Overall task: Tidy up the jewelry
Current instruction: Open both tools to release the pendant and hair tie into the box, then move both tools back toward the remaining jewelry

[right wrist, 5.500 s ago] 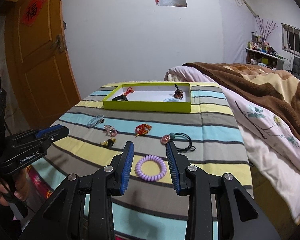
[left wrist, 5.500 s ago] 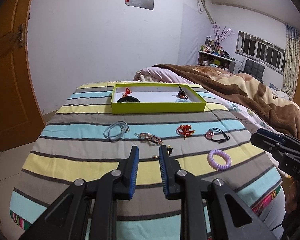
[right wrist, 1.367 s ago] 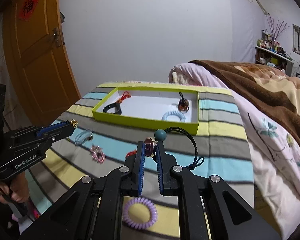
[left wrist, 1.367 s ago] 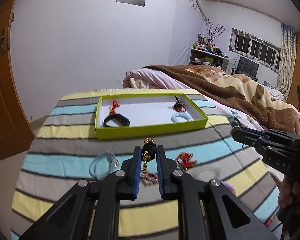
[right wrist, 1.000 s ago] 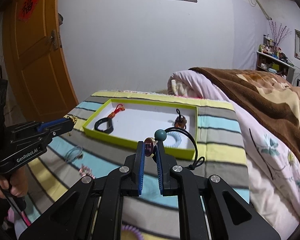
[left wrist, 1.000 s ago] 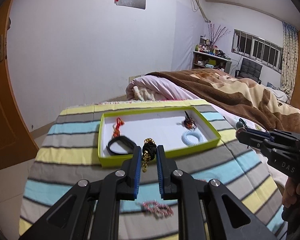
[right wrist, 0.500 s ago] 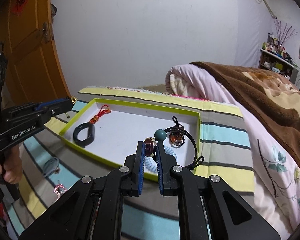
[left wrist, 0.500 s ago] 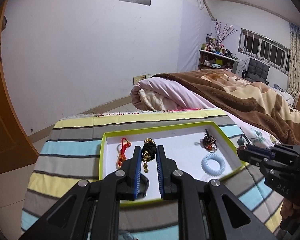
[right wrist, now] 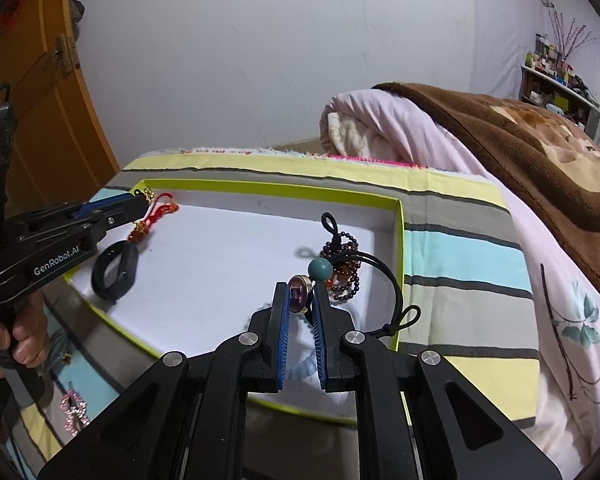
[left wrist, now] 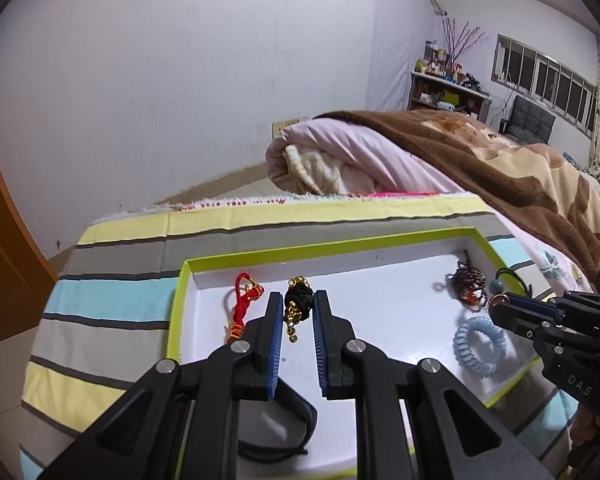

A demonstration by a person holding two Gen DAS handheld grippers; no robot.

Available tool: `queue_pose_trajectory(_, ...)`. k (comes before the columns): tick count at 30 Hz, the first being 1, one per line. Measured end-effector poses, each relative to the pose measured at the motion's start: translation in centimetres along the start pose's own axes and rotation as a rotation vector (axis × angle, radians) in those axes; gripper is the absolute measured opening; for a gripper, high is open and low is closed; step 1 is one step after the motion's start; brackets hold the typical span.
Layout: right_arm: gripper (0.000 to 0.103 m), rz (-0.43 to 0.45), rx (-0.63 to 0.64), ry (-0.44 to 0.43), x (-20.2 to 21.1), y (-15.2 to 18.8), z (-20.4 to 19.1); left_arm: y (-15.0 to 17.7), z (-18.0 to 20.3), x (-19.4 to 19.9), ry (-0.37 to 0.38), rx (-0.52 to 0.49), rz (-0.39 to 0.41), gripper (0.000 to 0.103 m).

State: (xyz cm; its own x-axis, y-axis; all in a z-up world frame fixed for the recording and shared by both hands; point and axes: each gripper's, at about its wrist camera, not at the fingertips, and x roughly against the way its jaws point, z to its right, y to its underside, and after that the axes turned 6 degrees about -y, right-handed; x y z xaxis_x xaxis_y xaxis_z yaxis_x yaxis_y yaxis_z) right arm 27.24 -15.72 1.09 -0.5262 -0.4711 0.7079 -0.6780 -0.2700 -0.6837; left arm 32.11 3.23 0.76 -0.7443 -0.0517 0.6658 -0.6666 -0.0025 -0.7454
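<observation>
1. A striped cloth [left wrist: 112, 300] in yellow, grey and light blue covers the table; a lime-green tray [left wrist: 324, 246] with a white floor sits on it.
2. At the tray's left end lies a red knotted charm [left wrist: 242, 300], and nearer the camera a black band [right wrist: 114, 270] rests on the white floor.
3. The left gripper [left wrist: 296, 310] hangs above the tray's left half, its blue pads clenched on a black hair tie with gold beads [left wrist: 297, 304]; the beads dangle below the knot, clear of the floor.
4. In the right wrist view a hand [right wrist: 16, 330] grips this tool's handle at the left edge, and a pink sparkly piece [right wrist: 74, 410] lies on the cloth outside the tray, near the bottom left.
5. In the tray's right half a dark red beaded bracelet [right wrist: 344, 270] lies towards the far wall, with a light blue spiral hair tie [left wrist: 480, 344] nearer.
6. The right gripper [right wrist: 300, 300] is above that right half, squeezed tight on a purple round charm [right wrist: 299, 294]. A teal bead [right wrist: 320, 269] sits just beyond the tips, and the piece's black cord loop [right wrist: 392, 284] arcs out to the right, over the tray's right wall.
7. Right of the table lies a pink floral quilt [right wrist: 512, 264], with a brown blanket [left wrist: 500, 176] over it.
</observation>
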Motion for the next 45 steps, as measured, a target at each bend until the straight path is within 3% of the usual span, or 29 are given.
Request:
queue_pose_trajectory(11,0.012,-0.041,-0.007,0.003,-1.3,0.0,0.5,0.4,0.4,-3.0,-0.006,0.005,-0.102,0.016)
queue_pose_trajectory(15,0.027,-0.039,-0.003,0.007,-1.2,0.1,0.4,0.4,0.5,-3.0,0.003,0.0,-0.108,0.016)
queue_pose_trajectory(19,0.027,-0.028,-0.001,0.003,-0.5,0.1,0.1,0.1,0.5,-2.2,0.02,0.004,-0.089,0.016)
queue_pose_trajectory(31,0.027,0.062,0.011,-0.022,5.5,2.3,-2.5,1.1,-0.8,4.2,0.064,0.057,0.0,0.02)
queue_pose_trajectory(45,0.027,0.171,0.044,-0.024,13.7,8.3,-6.9,7.2,-0.4,13.8,0.059,0.07,0.102,0.02)
